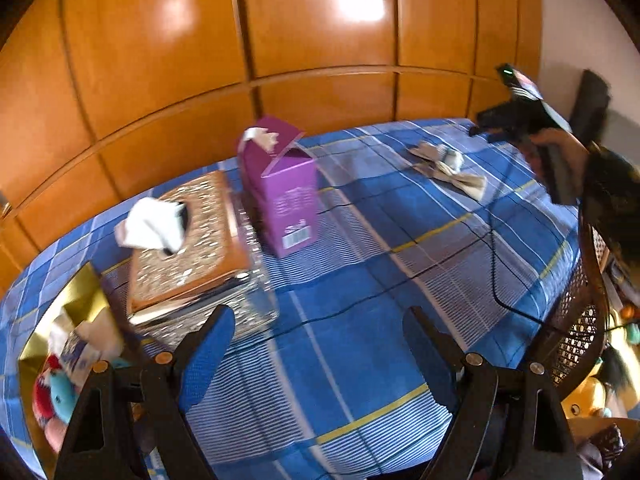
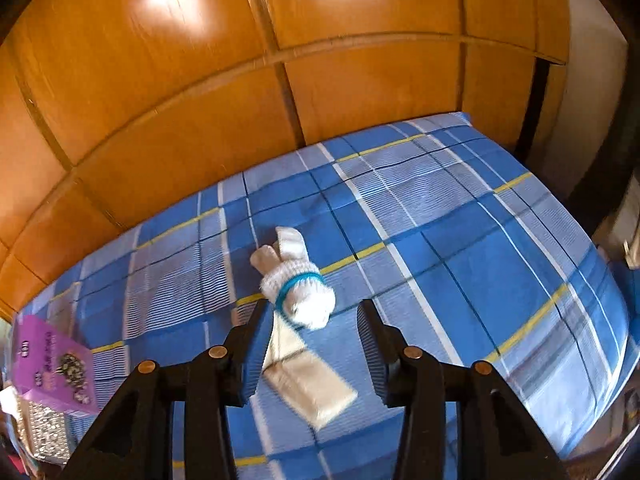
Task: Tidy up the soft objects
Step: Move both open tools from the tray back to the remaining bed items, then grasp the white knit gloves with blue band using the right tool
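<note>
A white rolled sock bundle with a teal band (image 2: 297, 286) lies on the blue plaid cloth (image 2: 440, 248), on top of flat beige socks (image 2: 310, 384). My right gripper (image 2: 316, 340) hovers just over them, its jaws apart and opening, the pads touching nothing. The beige socks run between its fingers. In the left wrist view the same socks (image 1: 448, 164) lie far right, below the right gripper (image 1: 480, 127) held by a hand. My left gripper (image 1: 320, 360) stands open and empty over the cloth. A white and black sock (image 1: 154, 224) rests on an ornate box (image 1: 208, 248).
A purple carton (image 1: 282, 188) stands mid-table and shows at the left edge (image 2: 52, 372) of the right wrist view. A gold box (image 1: 80, 300) with plush toys (image 1: 56, 396) sits near left. A black cable (image 1: 494, 264) crosses the cloth. A wicker chair (image 1: 580, 320) stands right, orange wooden panels (image 1: 280, 40) behind.
</note>
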`<action>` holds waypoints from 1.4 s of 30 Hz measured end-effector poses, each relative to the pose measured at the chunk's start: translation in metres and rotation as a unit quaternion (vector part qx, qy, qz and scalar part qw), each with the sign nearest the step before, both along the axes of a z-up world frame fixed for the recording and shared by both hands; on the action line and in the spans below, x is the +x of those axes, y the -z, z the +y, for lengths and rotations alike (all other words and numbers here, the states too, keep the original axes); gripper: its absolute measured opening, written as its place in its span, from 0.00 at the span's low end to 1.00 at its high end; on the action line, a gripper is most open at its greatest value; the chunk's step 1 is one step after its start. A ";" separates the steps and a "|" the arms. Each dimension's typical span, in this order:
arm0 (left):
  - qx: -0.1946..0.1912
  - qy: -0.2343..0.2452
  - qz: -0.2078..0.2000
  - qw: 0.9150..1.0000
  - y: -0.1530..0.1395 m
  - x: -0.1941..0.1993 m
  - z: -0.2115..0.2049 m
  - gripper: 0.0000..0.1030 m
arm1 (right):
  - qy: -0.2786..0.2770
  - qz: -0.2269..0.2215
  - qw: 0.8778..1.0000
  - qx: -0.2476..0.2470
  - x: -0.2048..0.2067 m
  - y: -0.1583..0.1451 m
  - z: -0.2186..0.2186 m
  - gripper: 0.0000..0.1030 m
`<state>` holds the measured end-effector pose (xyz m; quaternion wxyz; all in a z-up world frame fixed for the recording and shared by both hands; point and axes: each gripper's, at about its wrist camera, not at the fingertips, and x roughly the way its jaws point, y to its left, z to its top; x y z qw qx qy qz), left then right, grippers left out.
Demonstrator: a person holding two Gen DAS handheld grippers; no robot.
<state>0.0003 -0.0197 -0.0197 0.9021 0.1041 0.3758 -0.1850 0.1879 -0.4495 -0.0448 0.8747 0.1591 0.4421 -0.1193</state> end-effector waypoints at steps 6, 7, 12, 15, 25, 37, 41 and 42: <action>0.001 0.019 0.019 1.000 0.005 0.013 -0.022 0.84 | -0.072 0.072 0.992 -0.070 0.062 0.031 0.017 0.53; 0.002 0.021 0.023 1.000 0.007 0.016 -0.025 0.84 | -0.084 0.090 0.989 -0.085 0.072 0.039 0.021 0.61; 0.005 0.023 0.040 0.999 0.013 0.026 -0.034 0.84 | -0.112 0.136 0.979 -0.106 0.102 0.067 0.024 0.61; 0.004 0.027 0.047 0.999 0.015 0.031 -0.039 0.84 | -0.118 0.159 0.976 -0.086 0.104 0.085 0.018 0.41; -0.006 0.040 0.061 0.997 0.022 0.042 -0.050 0.84 | -0.117 0.184 0.973 -0.071 0.038 0.069 -0.010 0.35; -0.022 0.015 0.075 0.997 0.018 0.054 -0.058 0.84 | -0.176 0.098 0.975 0.090 -0.013 0.049 0.051 0.35; -0.043 0.006 0.089 0.995 0.013 0.068 -0.068 0.84 | -0.099 0.083 0.991 0.033 -0.023 0.051 0.040 0.35; -0.047 0.006 0.094 0.994 0.013 0.072 -0.072 0.84 | -0.085 0.088 0.992 0.026 -0.023 0.052 0.037 0.35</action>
